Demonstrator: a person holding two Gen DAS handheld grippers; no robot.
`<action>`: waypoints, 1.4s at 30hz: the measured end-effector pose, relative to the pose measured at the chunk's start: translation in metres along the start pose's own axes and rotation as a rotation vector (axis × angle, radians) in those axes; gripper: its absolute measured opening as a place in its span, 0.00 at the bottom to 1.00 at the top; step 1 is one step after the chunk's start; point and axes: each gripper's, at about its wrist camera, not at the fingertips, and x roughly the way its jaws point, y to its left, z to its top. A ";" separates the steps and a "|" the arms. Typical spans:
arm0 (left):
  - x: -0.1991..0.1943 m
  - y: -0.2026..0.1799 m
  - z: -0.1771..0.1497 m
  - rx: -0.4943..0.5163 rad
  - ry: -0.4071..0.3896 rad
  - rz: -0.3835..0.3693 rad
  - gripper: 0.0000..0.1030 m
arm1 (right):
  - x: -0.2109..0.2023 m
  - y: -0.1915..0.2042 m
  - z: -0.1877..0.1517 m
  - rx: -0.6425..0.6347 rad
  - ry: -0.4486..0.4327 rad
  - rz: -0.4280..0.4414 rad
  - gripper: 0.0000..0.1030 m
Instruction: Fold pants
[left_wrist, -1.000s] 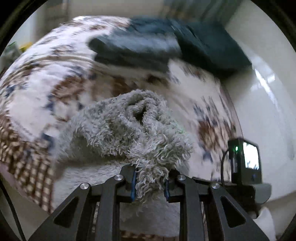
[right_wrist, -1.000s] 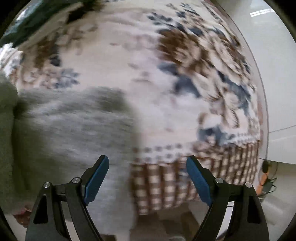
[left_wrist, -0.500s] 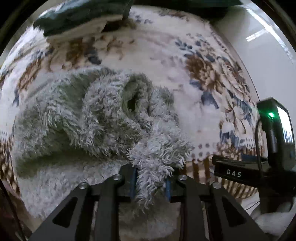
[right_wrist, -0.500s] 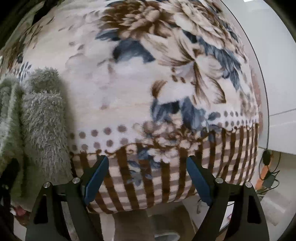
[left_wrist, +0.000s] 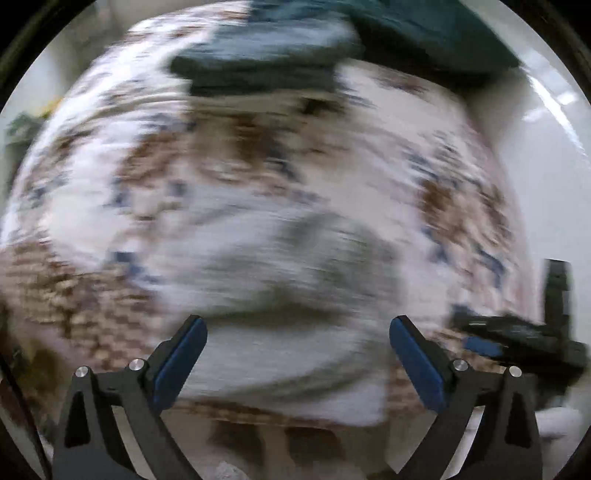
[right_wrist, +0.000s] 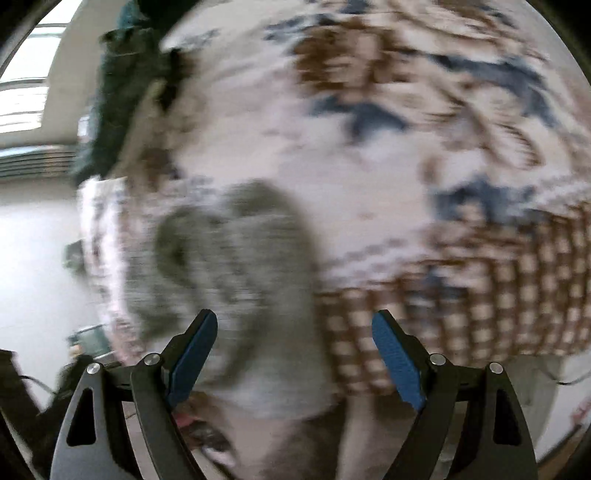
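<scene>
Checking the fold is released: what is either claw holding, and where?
Nothing. The left claw has just opened off the fuzzy grey pants; the right claw is open too.

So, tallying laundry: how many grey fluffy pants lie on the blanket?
1: grey pants bunched at the blanket's near edge; blur may hide more.

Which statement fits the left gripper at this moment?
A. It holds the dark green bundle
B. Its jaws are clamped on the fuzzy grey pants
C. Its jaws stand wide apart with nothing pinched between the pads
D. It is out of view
C: the left gripper shows both blue pads spread wide, having just been opening, and the grey pants lie loose on the floral blanket beyond them.
</scene>
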 end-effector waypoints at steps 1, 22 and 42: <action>-0.002 0.020 0.003 -0.029 -0.014 0.042 0.98 | 0.007 0.014 0.001 -0.011 0.014 0.027 0.85; 0.082 0.158 0.022 -0.166 0.108 0.064 0.98 | 0.009 0.094 -0.069 -0.084 -0.098 -0.336 0.19; 0.154 0.039 0.098 0.110 0.155 -0.167 0.97 | 0.010 -0.026 0.008 0.328 -0.025 0.008 0.76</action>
